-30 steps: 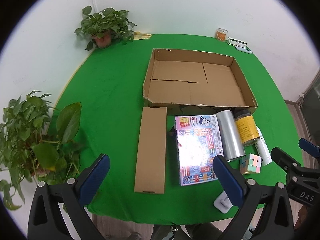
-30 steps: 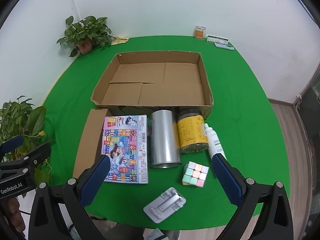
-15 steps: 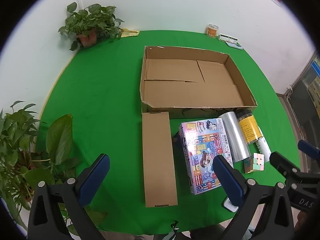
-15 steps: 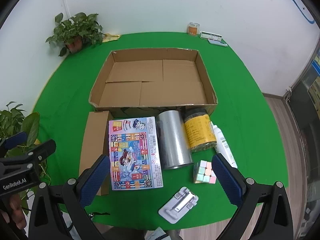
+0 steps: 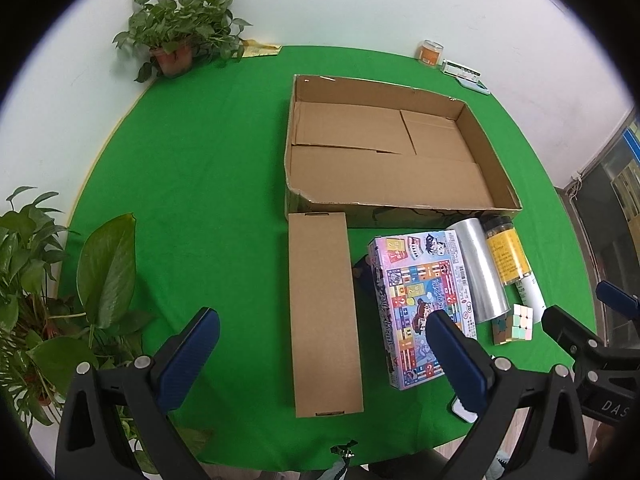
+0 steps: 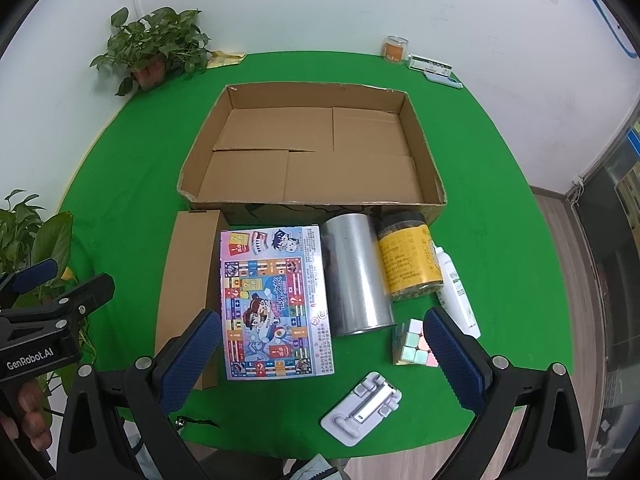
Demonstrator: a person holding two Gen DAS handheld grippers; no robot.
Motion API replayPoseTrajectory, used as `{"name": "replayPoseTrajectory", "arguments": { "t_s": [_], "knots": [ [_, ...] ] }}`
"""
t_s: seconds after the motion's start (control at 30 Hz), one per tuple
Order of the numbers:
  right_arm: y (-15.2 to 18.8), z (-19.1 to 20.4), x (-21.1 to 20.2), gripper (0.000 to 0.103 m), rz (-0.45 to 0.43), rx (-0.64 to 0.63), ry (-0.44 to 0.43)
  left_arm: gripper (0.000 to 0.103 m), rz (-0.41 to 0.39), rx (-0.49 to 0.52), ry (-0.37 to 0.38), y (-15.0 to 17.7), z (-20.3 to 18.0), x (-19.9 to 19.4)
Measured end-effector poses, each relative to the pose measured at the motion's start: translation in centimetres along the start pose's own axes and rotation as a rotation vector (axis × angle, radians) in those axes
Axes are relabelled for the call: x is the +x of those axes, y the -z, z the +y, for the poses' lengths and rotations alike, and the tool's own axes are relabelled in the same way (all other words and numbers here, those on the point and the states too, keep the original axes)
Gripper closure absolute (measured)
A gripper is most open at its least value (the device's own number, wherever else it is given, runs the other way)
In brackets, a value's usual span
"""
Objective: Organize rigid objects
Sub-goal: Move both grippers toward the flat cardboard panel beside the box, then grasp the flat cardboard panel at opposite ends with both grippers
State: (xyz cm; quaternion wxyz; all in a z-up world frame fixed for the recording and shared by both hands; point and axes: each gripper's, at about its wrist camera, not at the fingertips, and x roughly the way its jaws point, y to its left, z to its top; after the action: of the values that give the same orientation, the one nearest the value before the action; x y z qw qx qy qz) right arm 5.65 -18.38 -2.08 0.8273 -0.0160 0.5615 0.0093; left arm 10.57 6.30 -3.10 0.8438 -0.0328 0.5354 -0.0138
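Note:
An empty cardboard box (image 6: 430,164) (image 5: 490,148) sits mid-table on green cloth. In front of it lie a long brown carton (image 5: 324,312) (image 6: 188,276), a colourful game box (image 6: 276,300) (image 5: 420,300), a silver can (image 6: 356,276) (image 5: 480,268), a yellow-labelled jar (image 6: 408,260) (image 5: 506,252), a white bottle (image 6: 456,288) (image 5: 530,292), a pastel cube (image 6: 412,344) (image 5: 516,324) and a white stand (image 6: 362,408). My left gripper (image 5: 320,356) hovers open over the carton's near end. My right gripper (image 6: 316,356) hovers open above the game box's near edge.
Potted plants stand at the far left corner (image 6: 156,52) and at the near left edge (image 5: 44,300). An orange jar (image 6: 396,50) and a white case (image 6: 434,68) sit by the back wall. The table's front edge is just below both grippers.
Both grippers have drifted forward and down a little, so the objects look larger. Nothing on the table has moved and both grippers stay open.

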Motion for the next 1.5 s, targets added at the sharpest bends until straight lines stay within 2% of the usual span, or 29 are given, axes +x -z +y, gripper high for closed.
{"name": "replayPoseTrajectory", "arguments": {
  "t_s": [0.27,0.43,0.57,0.67,0.87,0.93,1.0,1.03,1.07,1.17,1.23,1.27,1.4,1.47,1.5],
  "knots": [
    [0.1,-0.3,0.6,0.001,0.006,0.027,-0.020,0.001,0.022,0.022,-0.007,-0.1,-0.2,0.4],
    [0.1,-1.0,0.4,0.001,-0.001,0.047,-0.020,0.001,0.047,0.021,0.016,-0.3,-0.3,1.0],
    [0.3,-1.6,0.4,0.001,0.003,0.067,-0.011,0.001,0.137,0.011,0.057,0.7,0.3,3.9],
    [0.7,-1.7,0.9,0.001,0.025,0.069,-0.013,0.001,0.234,0.014,0.067,2.7,0.7,7.5],
    [1.5,-0.3,2.0,0.001,0.070,0.031,-0.011,0.002,0.389,0.029,0.039,6.7,1.2,14.2],
    [1.5,0.5,2.3,0.001,0.079,0.010,-0.019,0.008,0.435,0.020,0.046,7.6,1.5,15.9],
    [1.3,1.4,2.5,0.001,0.089,-0.006,-0.028,0.017,0.427,-0.052,0.137,7.8,2.4,16.2],
    [1.0,1.9,2.7,0.001,0.095,-0.014,-0.033,0.026,0.425,-0.098,0.178,7.8,2.8,16.1],
    [0.9,2.4,2.8,0.001,0.099,-0.019,-0.039,0.029,0.413,-0.111,0.195,7.8,3.1,15.7],
    [-0.1,4.2,3.4,0.001,0.113,-0.026,-0.078,0.050,0.385,-0.133,0.194,8.2,4.6,14.6],
    [-1.0,5.5,4.1,0.001,0.130,-0.018,-0.124,0.073,0.379,-0.163,0.202,8.2,5.8,13.9],
    [-1.3,6.0,4.4,0.001,0.137,-0.017,-0.140,0.076,0.385,-0.173,0.210,8.4,6.5,13.6],
    [-3.2,10.0,7.1,0.001,0.196,-0.015,-0.241,0.074,0.393,-0.167,0.208,9.2,7.4,13.2],
    [-4.2,12.1,8.9,0.001,0.228,-0.012,-0.283,0.066,0.401,-0.165,0.208,9.2,7.1,13.4],
    [-4.7,13.0,9.9,0.001,0.241,-0.010,-0.287,0.056,0.394,-0.162,0.213,9.1,7.0,13.5]
  ]
}}
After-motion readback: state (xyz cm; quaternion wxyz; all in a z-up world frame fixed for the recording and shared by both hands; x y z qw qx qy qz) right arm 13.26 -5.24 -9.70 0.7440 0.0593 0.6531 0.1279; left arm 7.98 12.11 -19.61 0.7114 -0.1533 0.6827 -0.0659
